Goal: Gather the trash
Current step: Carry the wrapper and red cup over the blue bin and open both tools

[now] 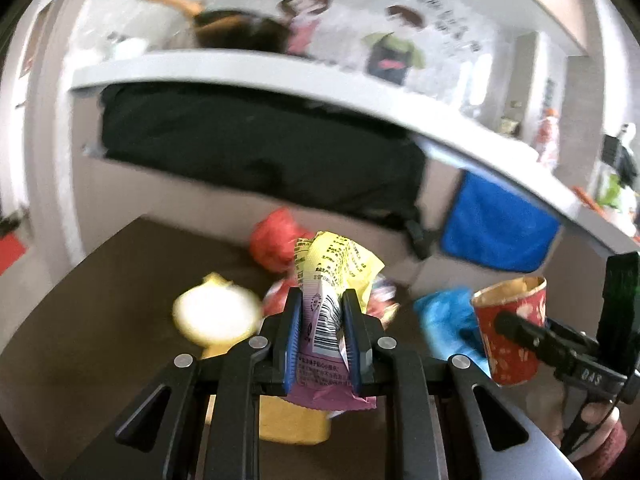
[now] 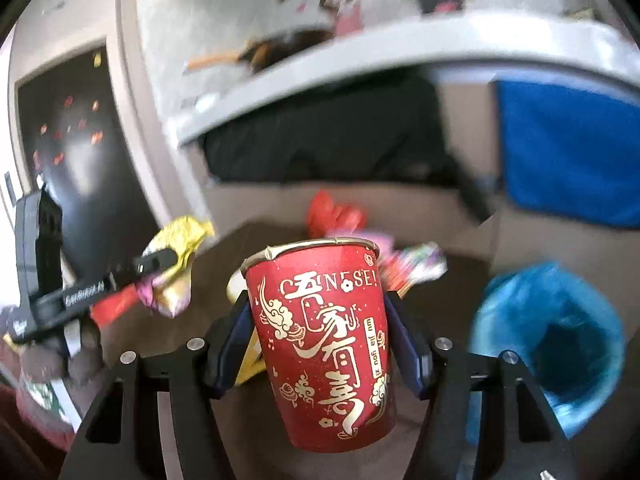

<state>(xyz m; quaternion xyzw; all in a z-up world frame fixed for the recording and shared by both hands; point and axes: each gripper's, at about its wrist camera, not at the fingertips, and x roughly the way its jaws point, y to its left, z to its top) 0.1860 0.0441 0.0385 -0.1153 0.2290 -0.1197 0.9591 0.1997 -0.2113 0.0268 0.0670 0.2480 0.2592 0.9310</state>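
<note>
Now both claws are loaded above the dark counter (image 1: pixel 100 300). The left claw (image 1: pixel 322 328) is clamped on a crumpled snack wrapper (image 1: pixel 328 280), yellow at the top and pink below, pinched across its middle with both ends sticking free. It looks feather-light and limp, so a mid-body pinch suits it, though slick foil could slide if the squeeze eases. The right claw (image 2: pixel 320 336) is clamped wide on a red paper cup (image 2: pixel 324 344), pads on opposite sides of the wall, the cup tilted. Light and thin-walled by the look of it, it would buckle under hard pressure; low on the body seems safest. A blue-lined bin (image 2: pixel 560 340) sits off the counter's right edge, and more litter lies near the far edge.
</note>
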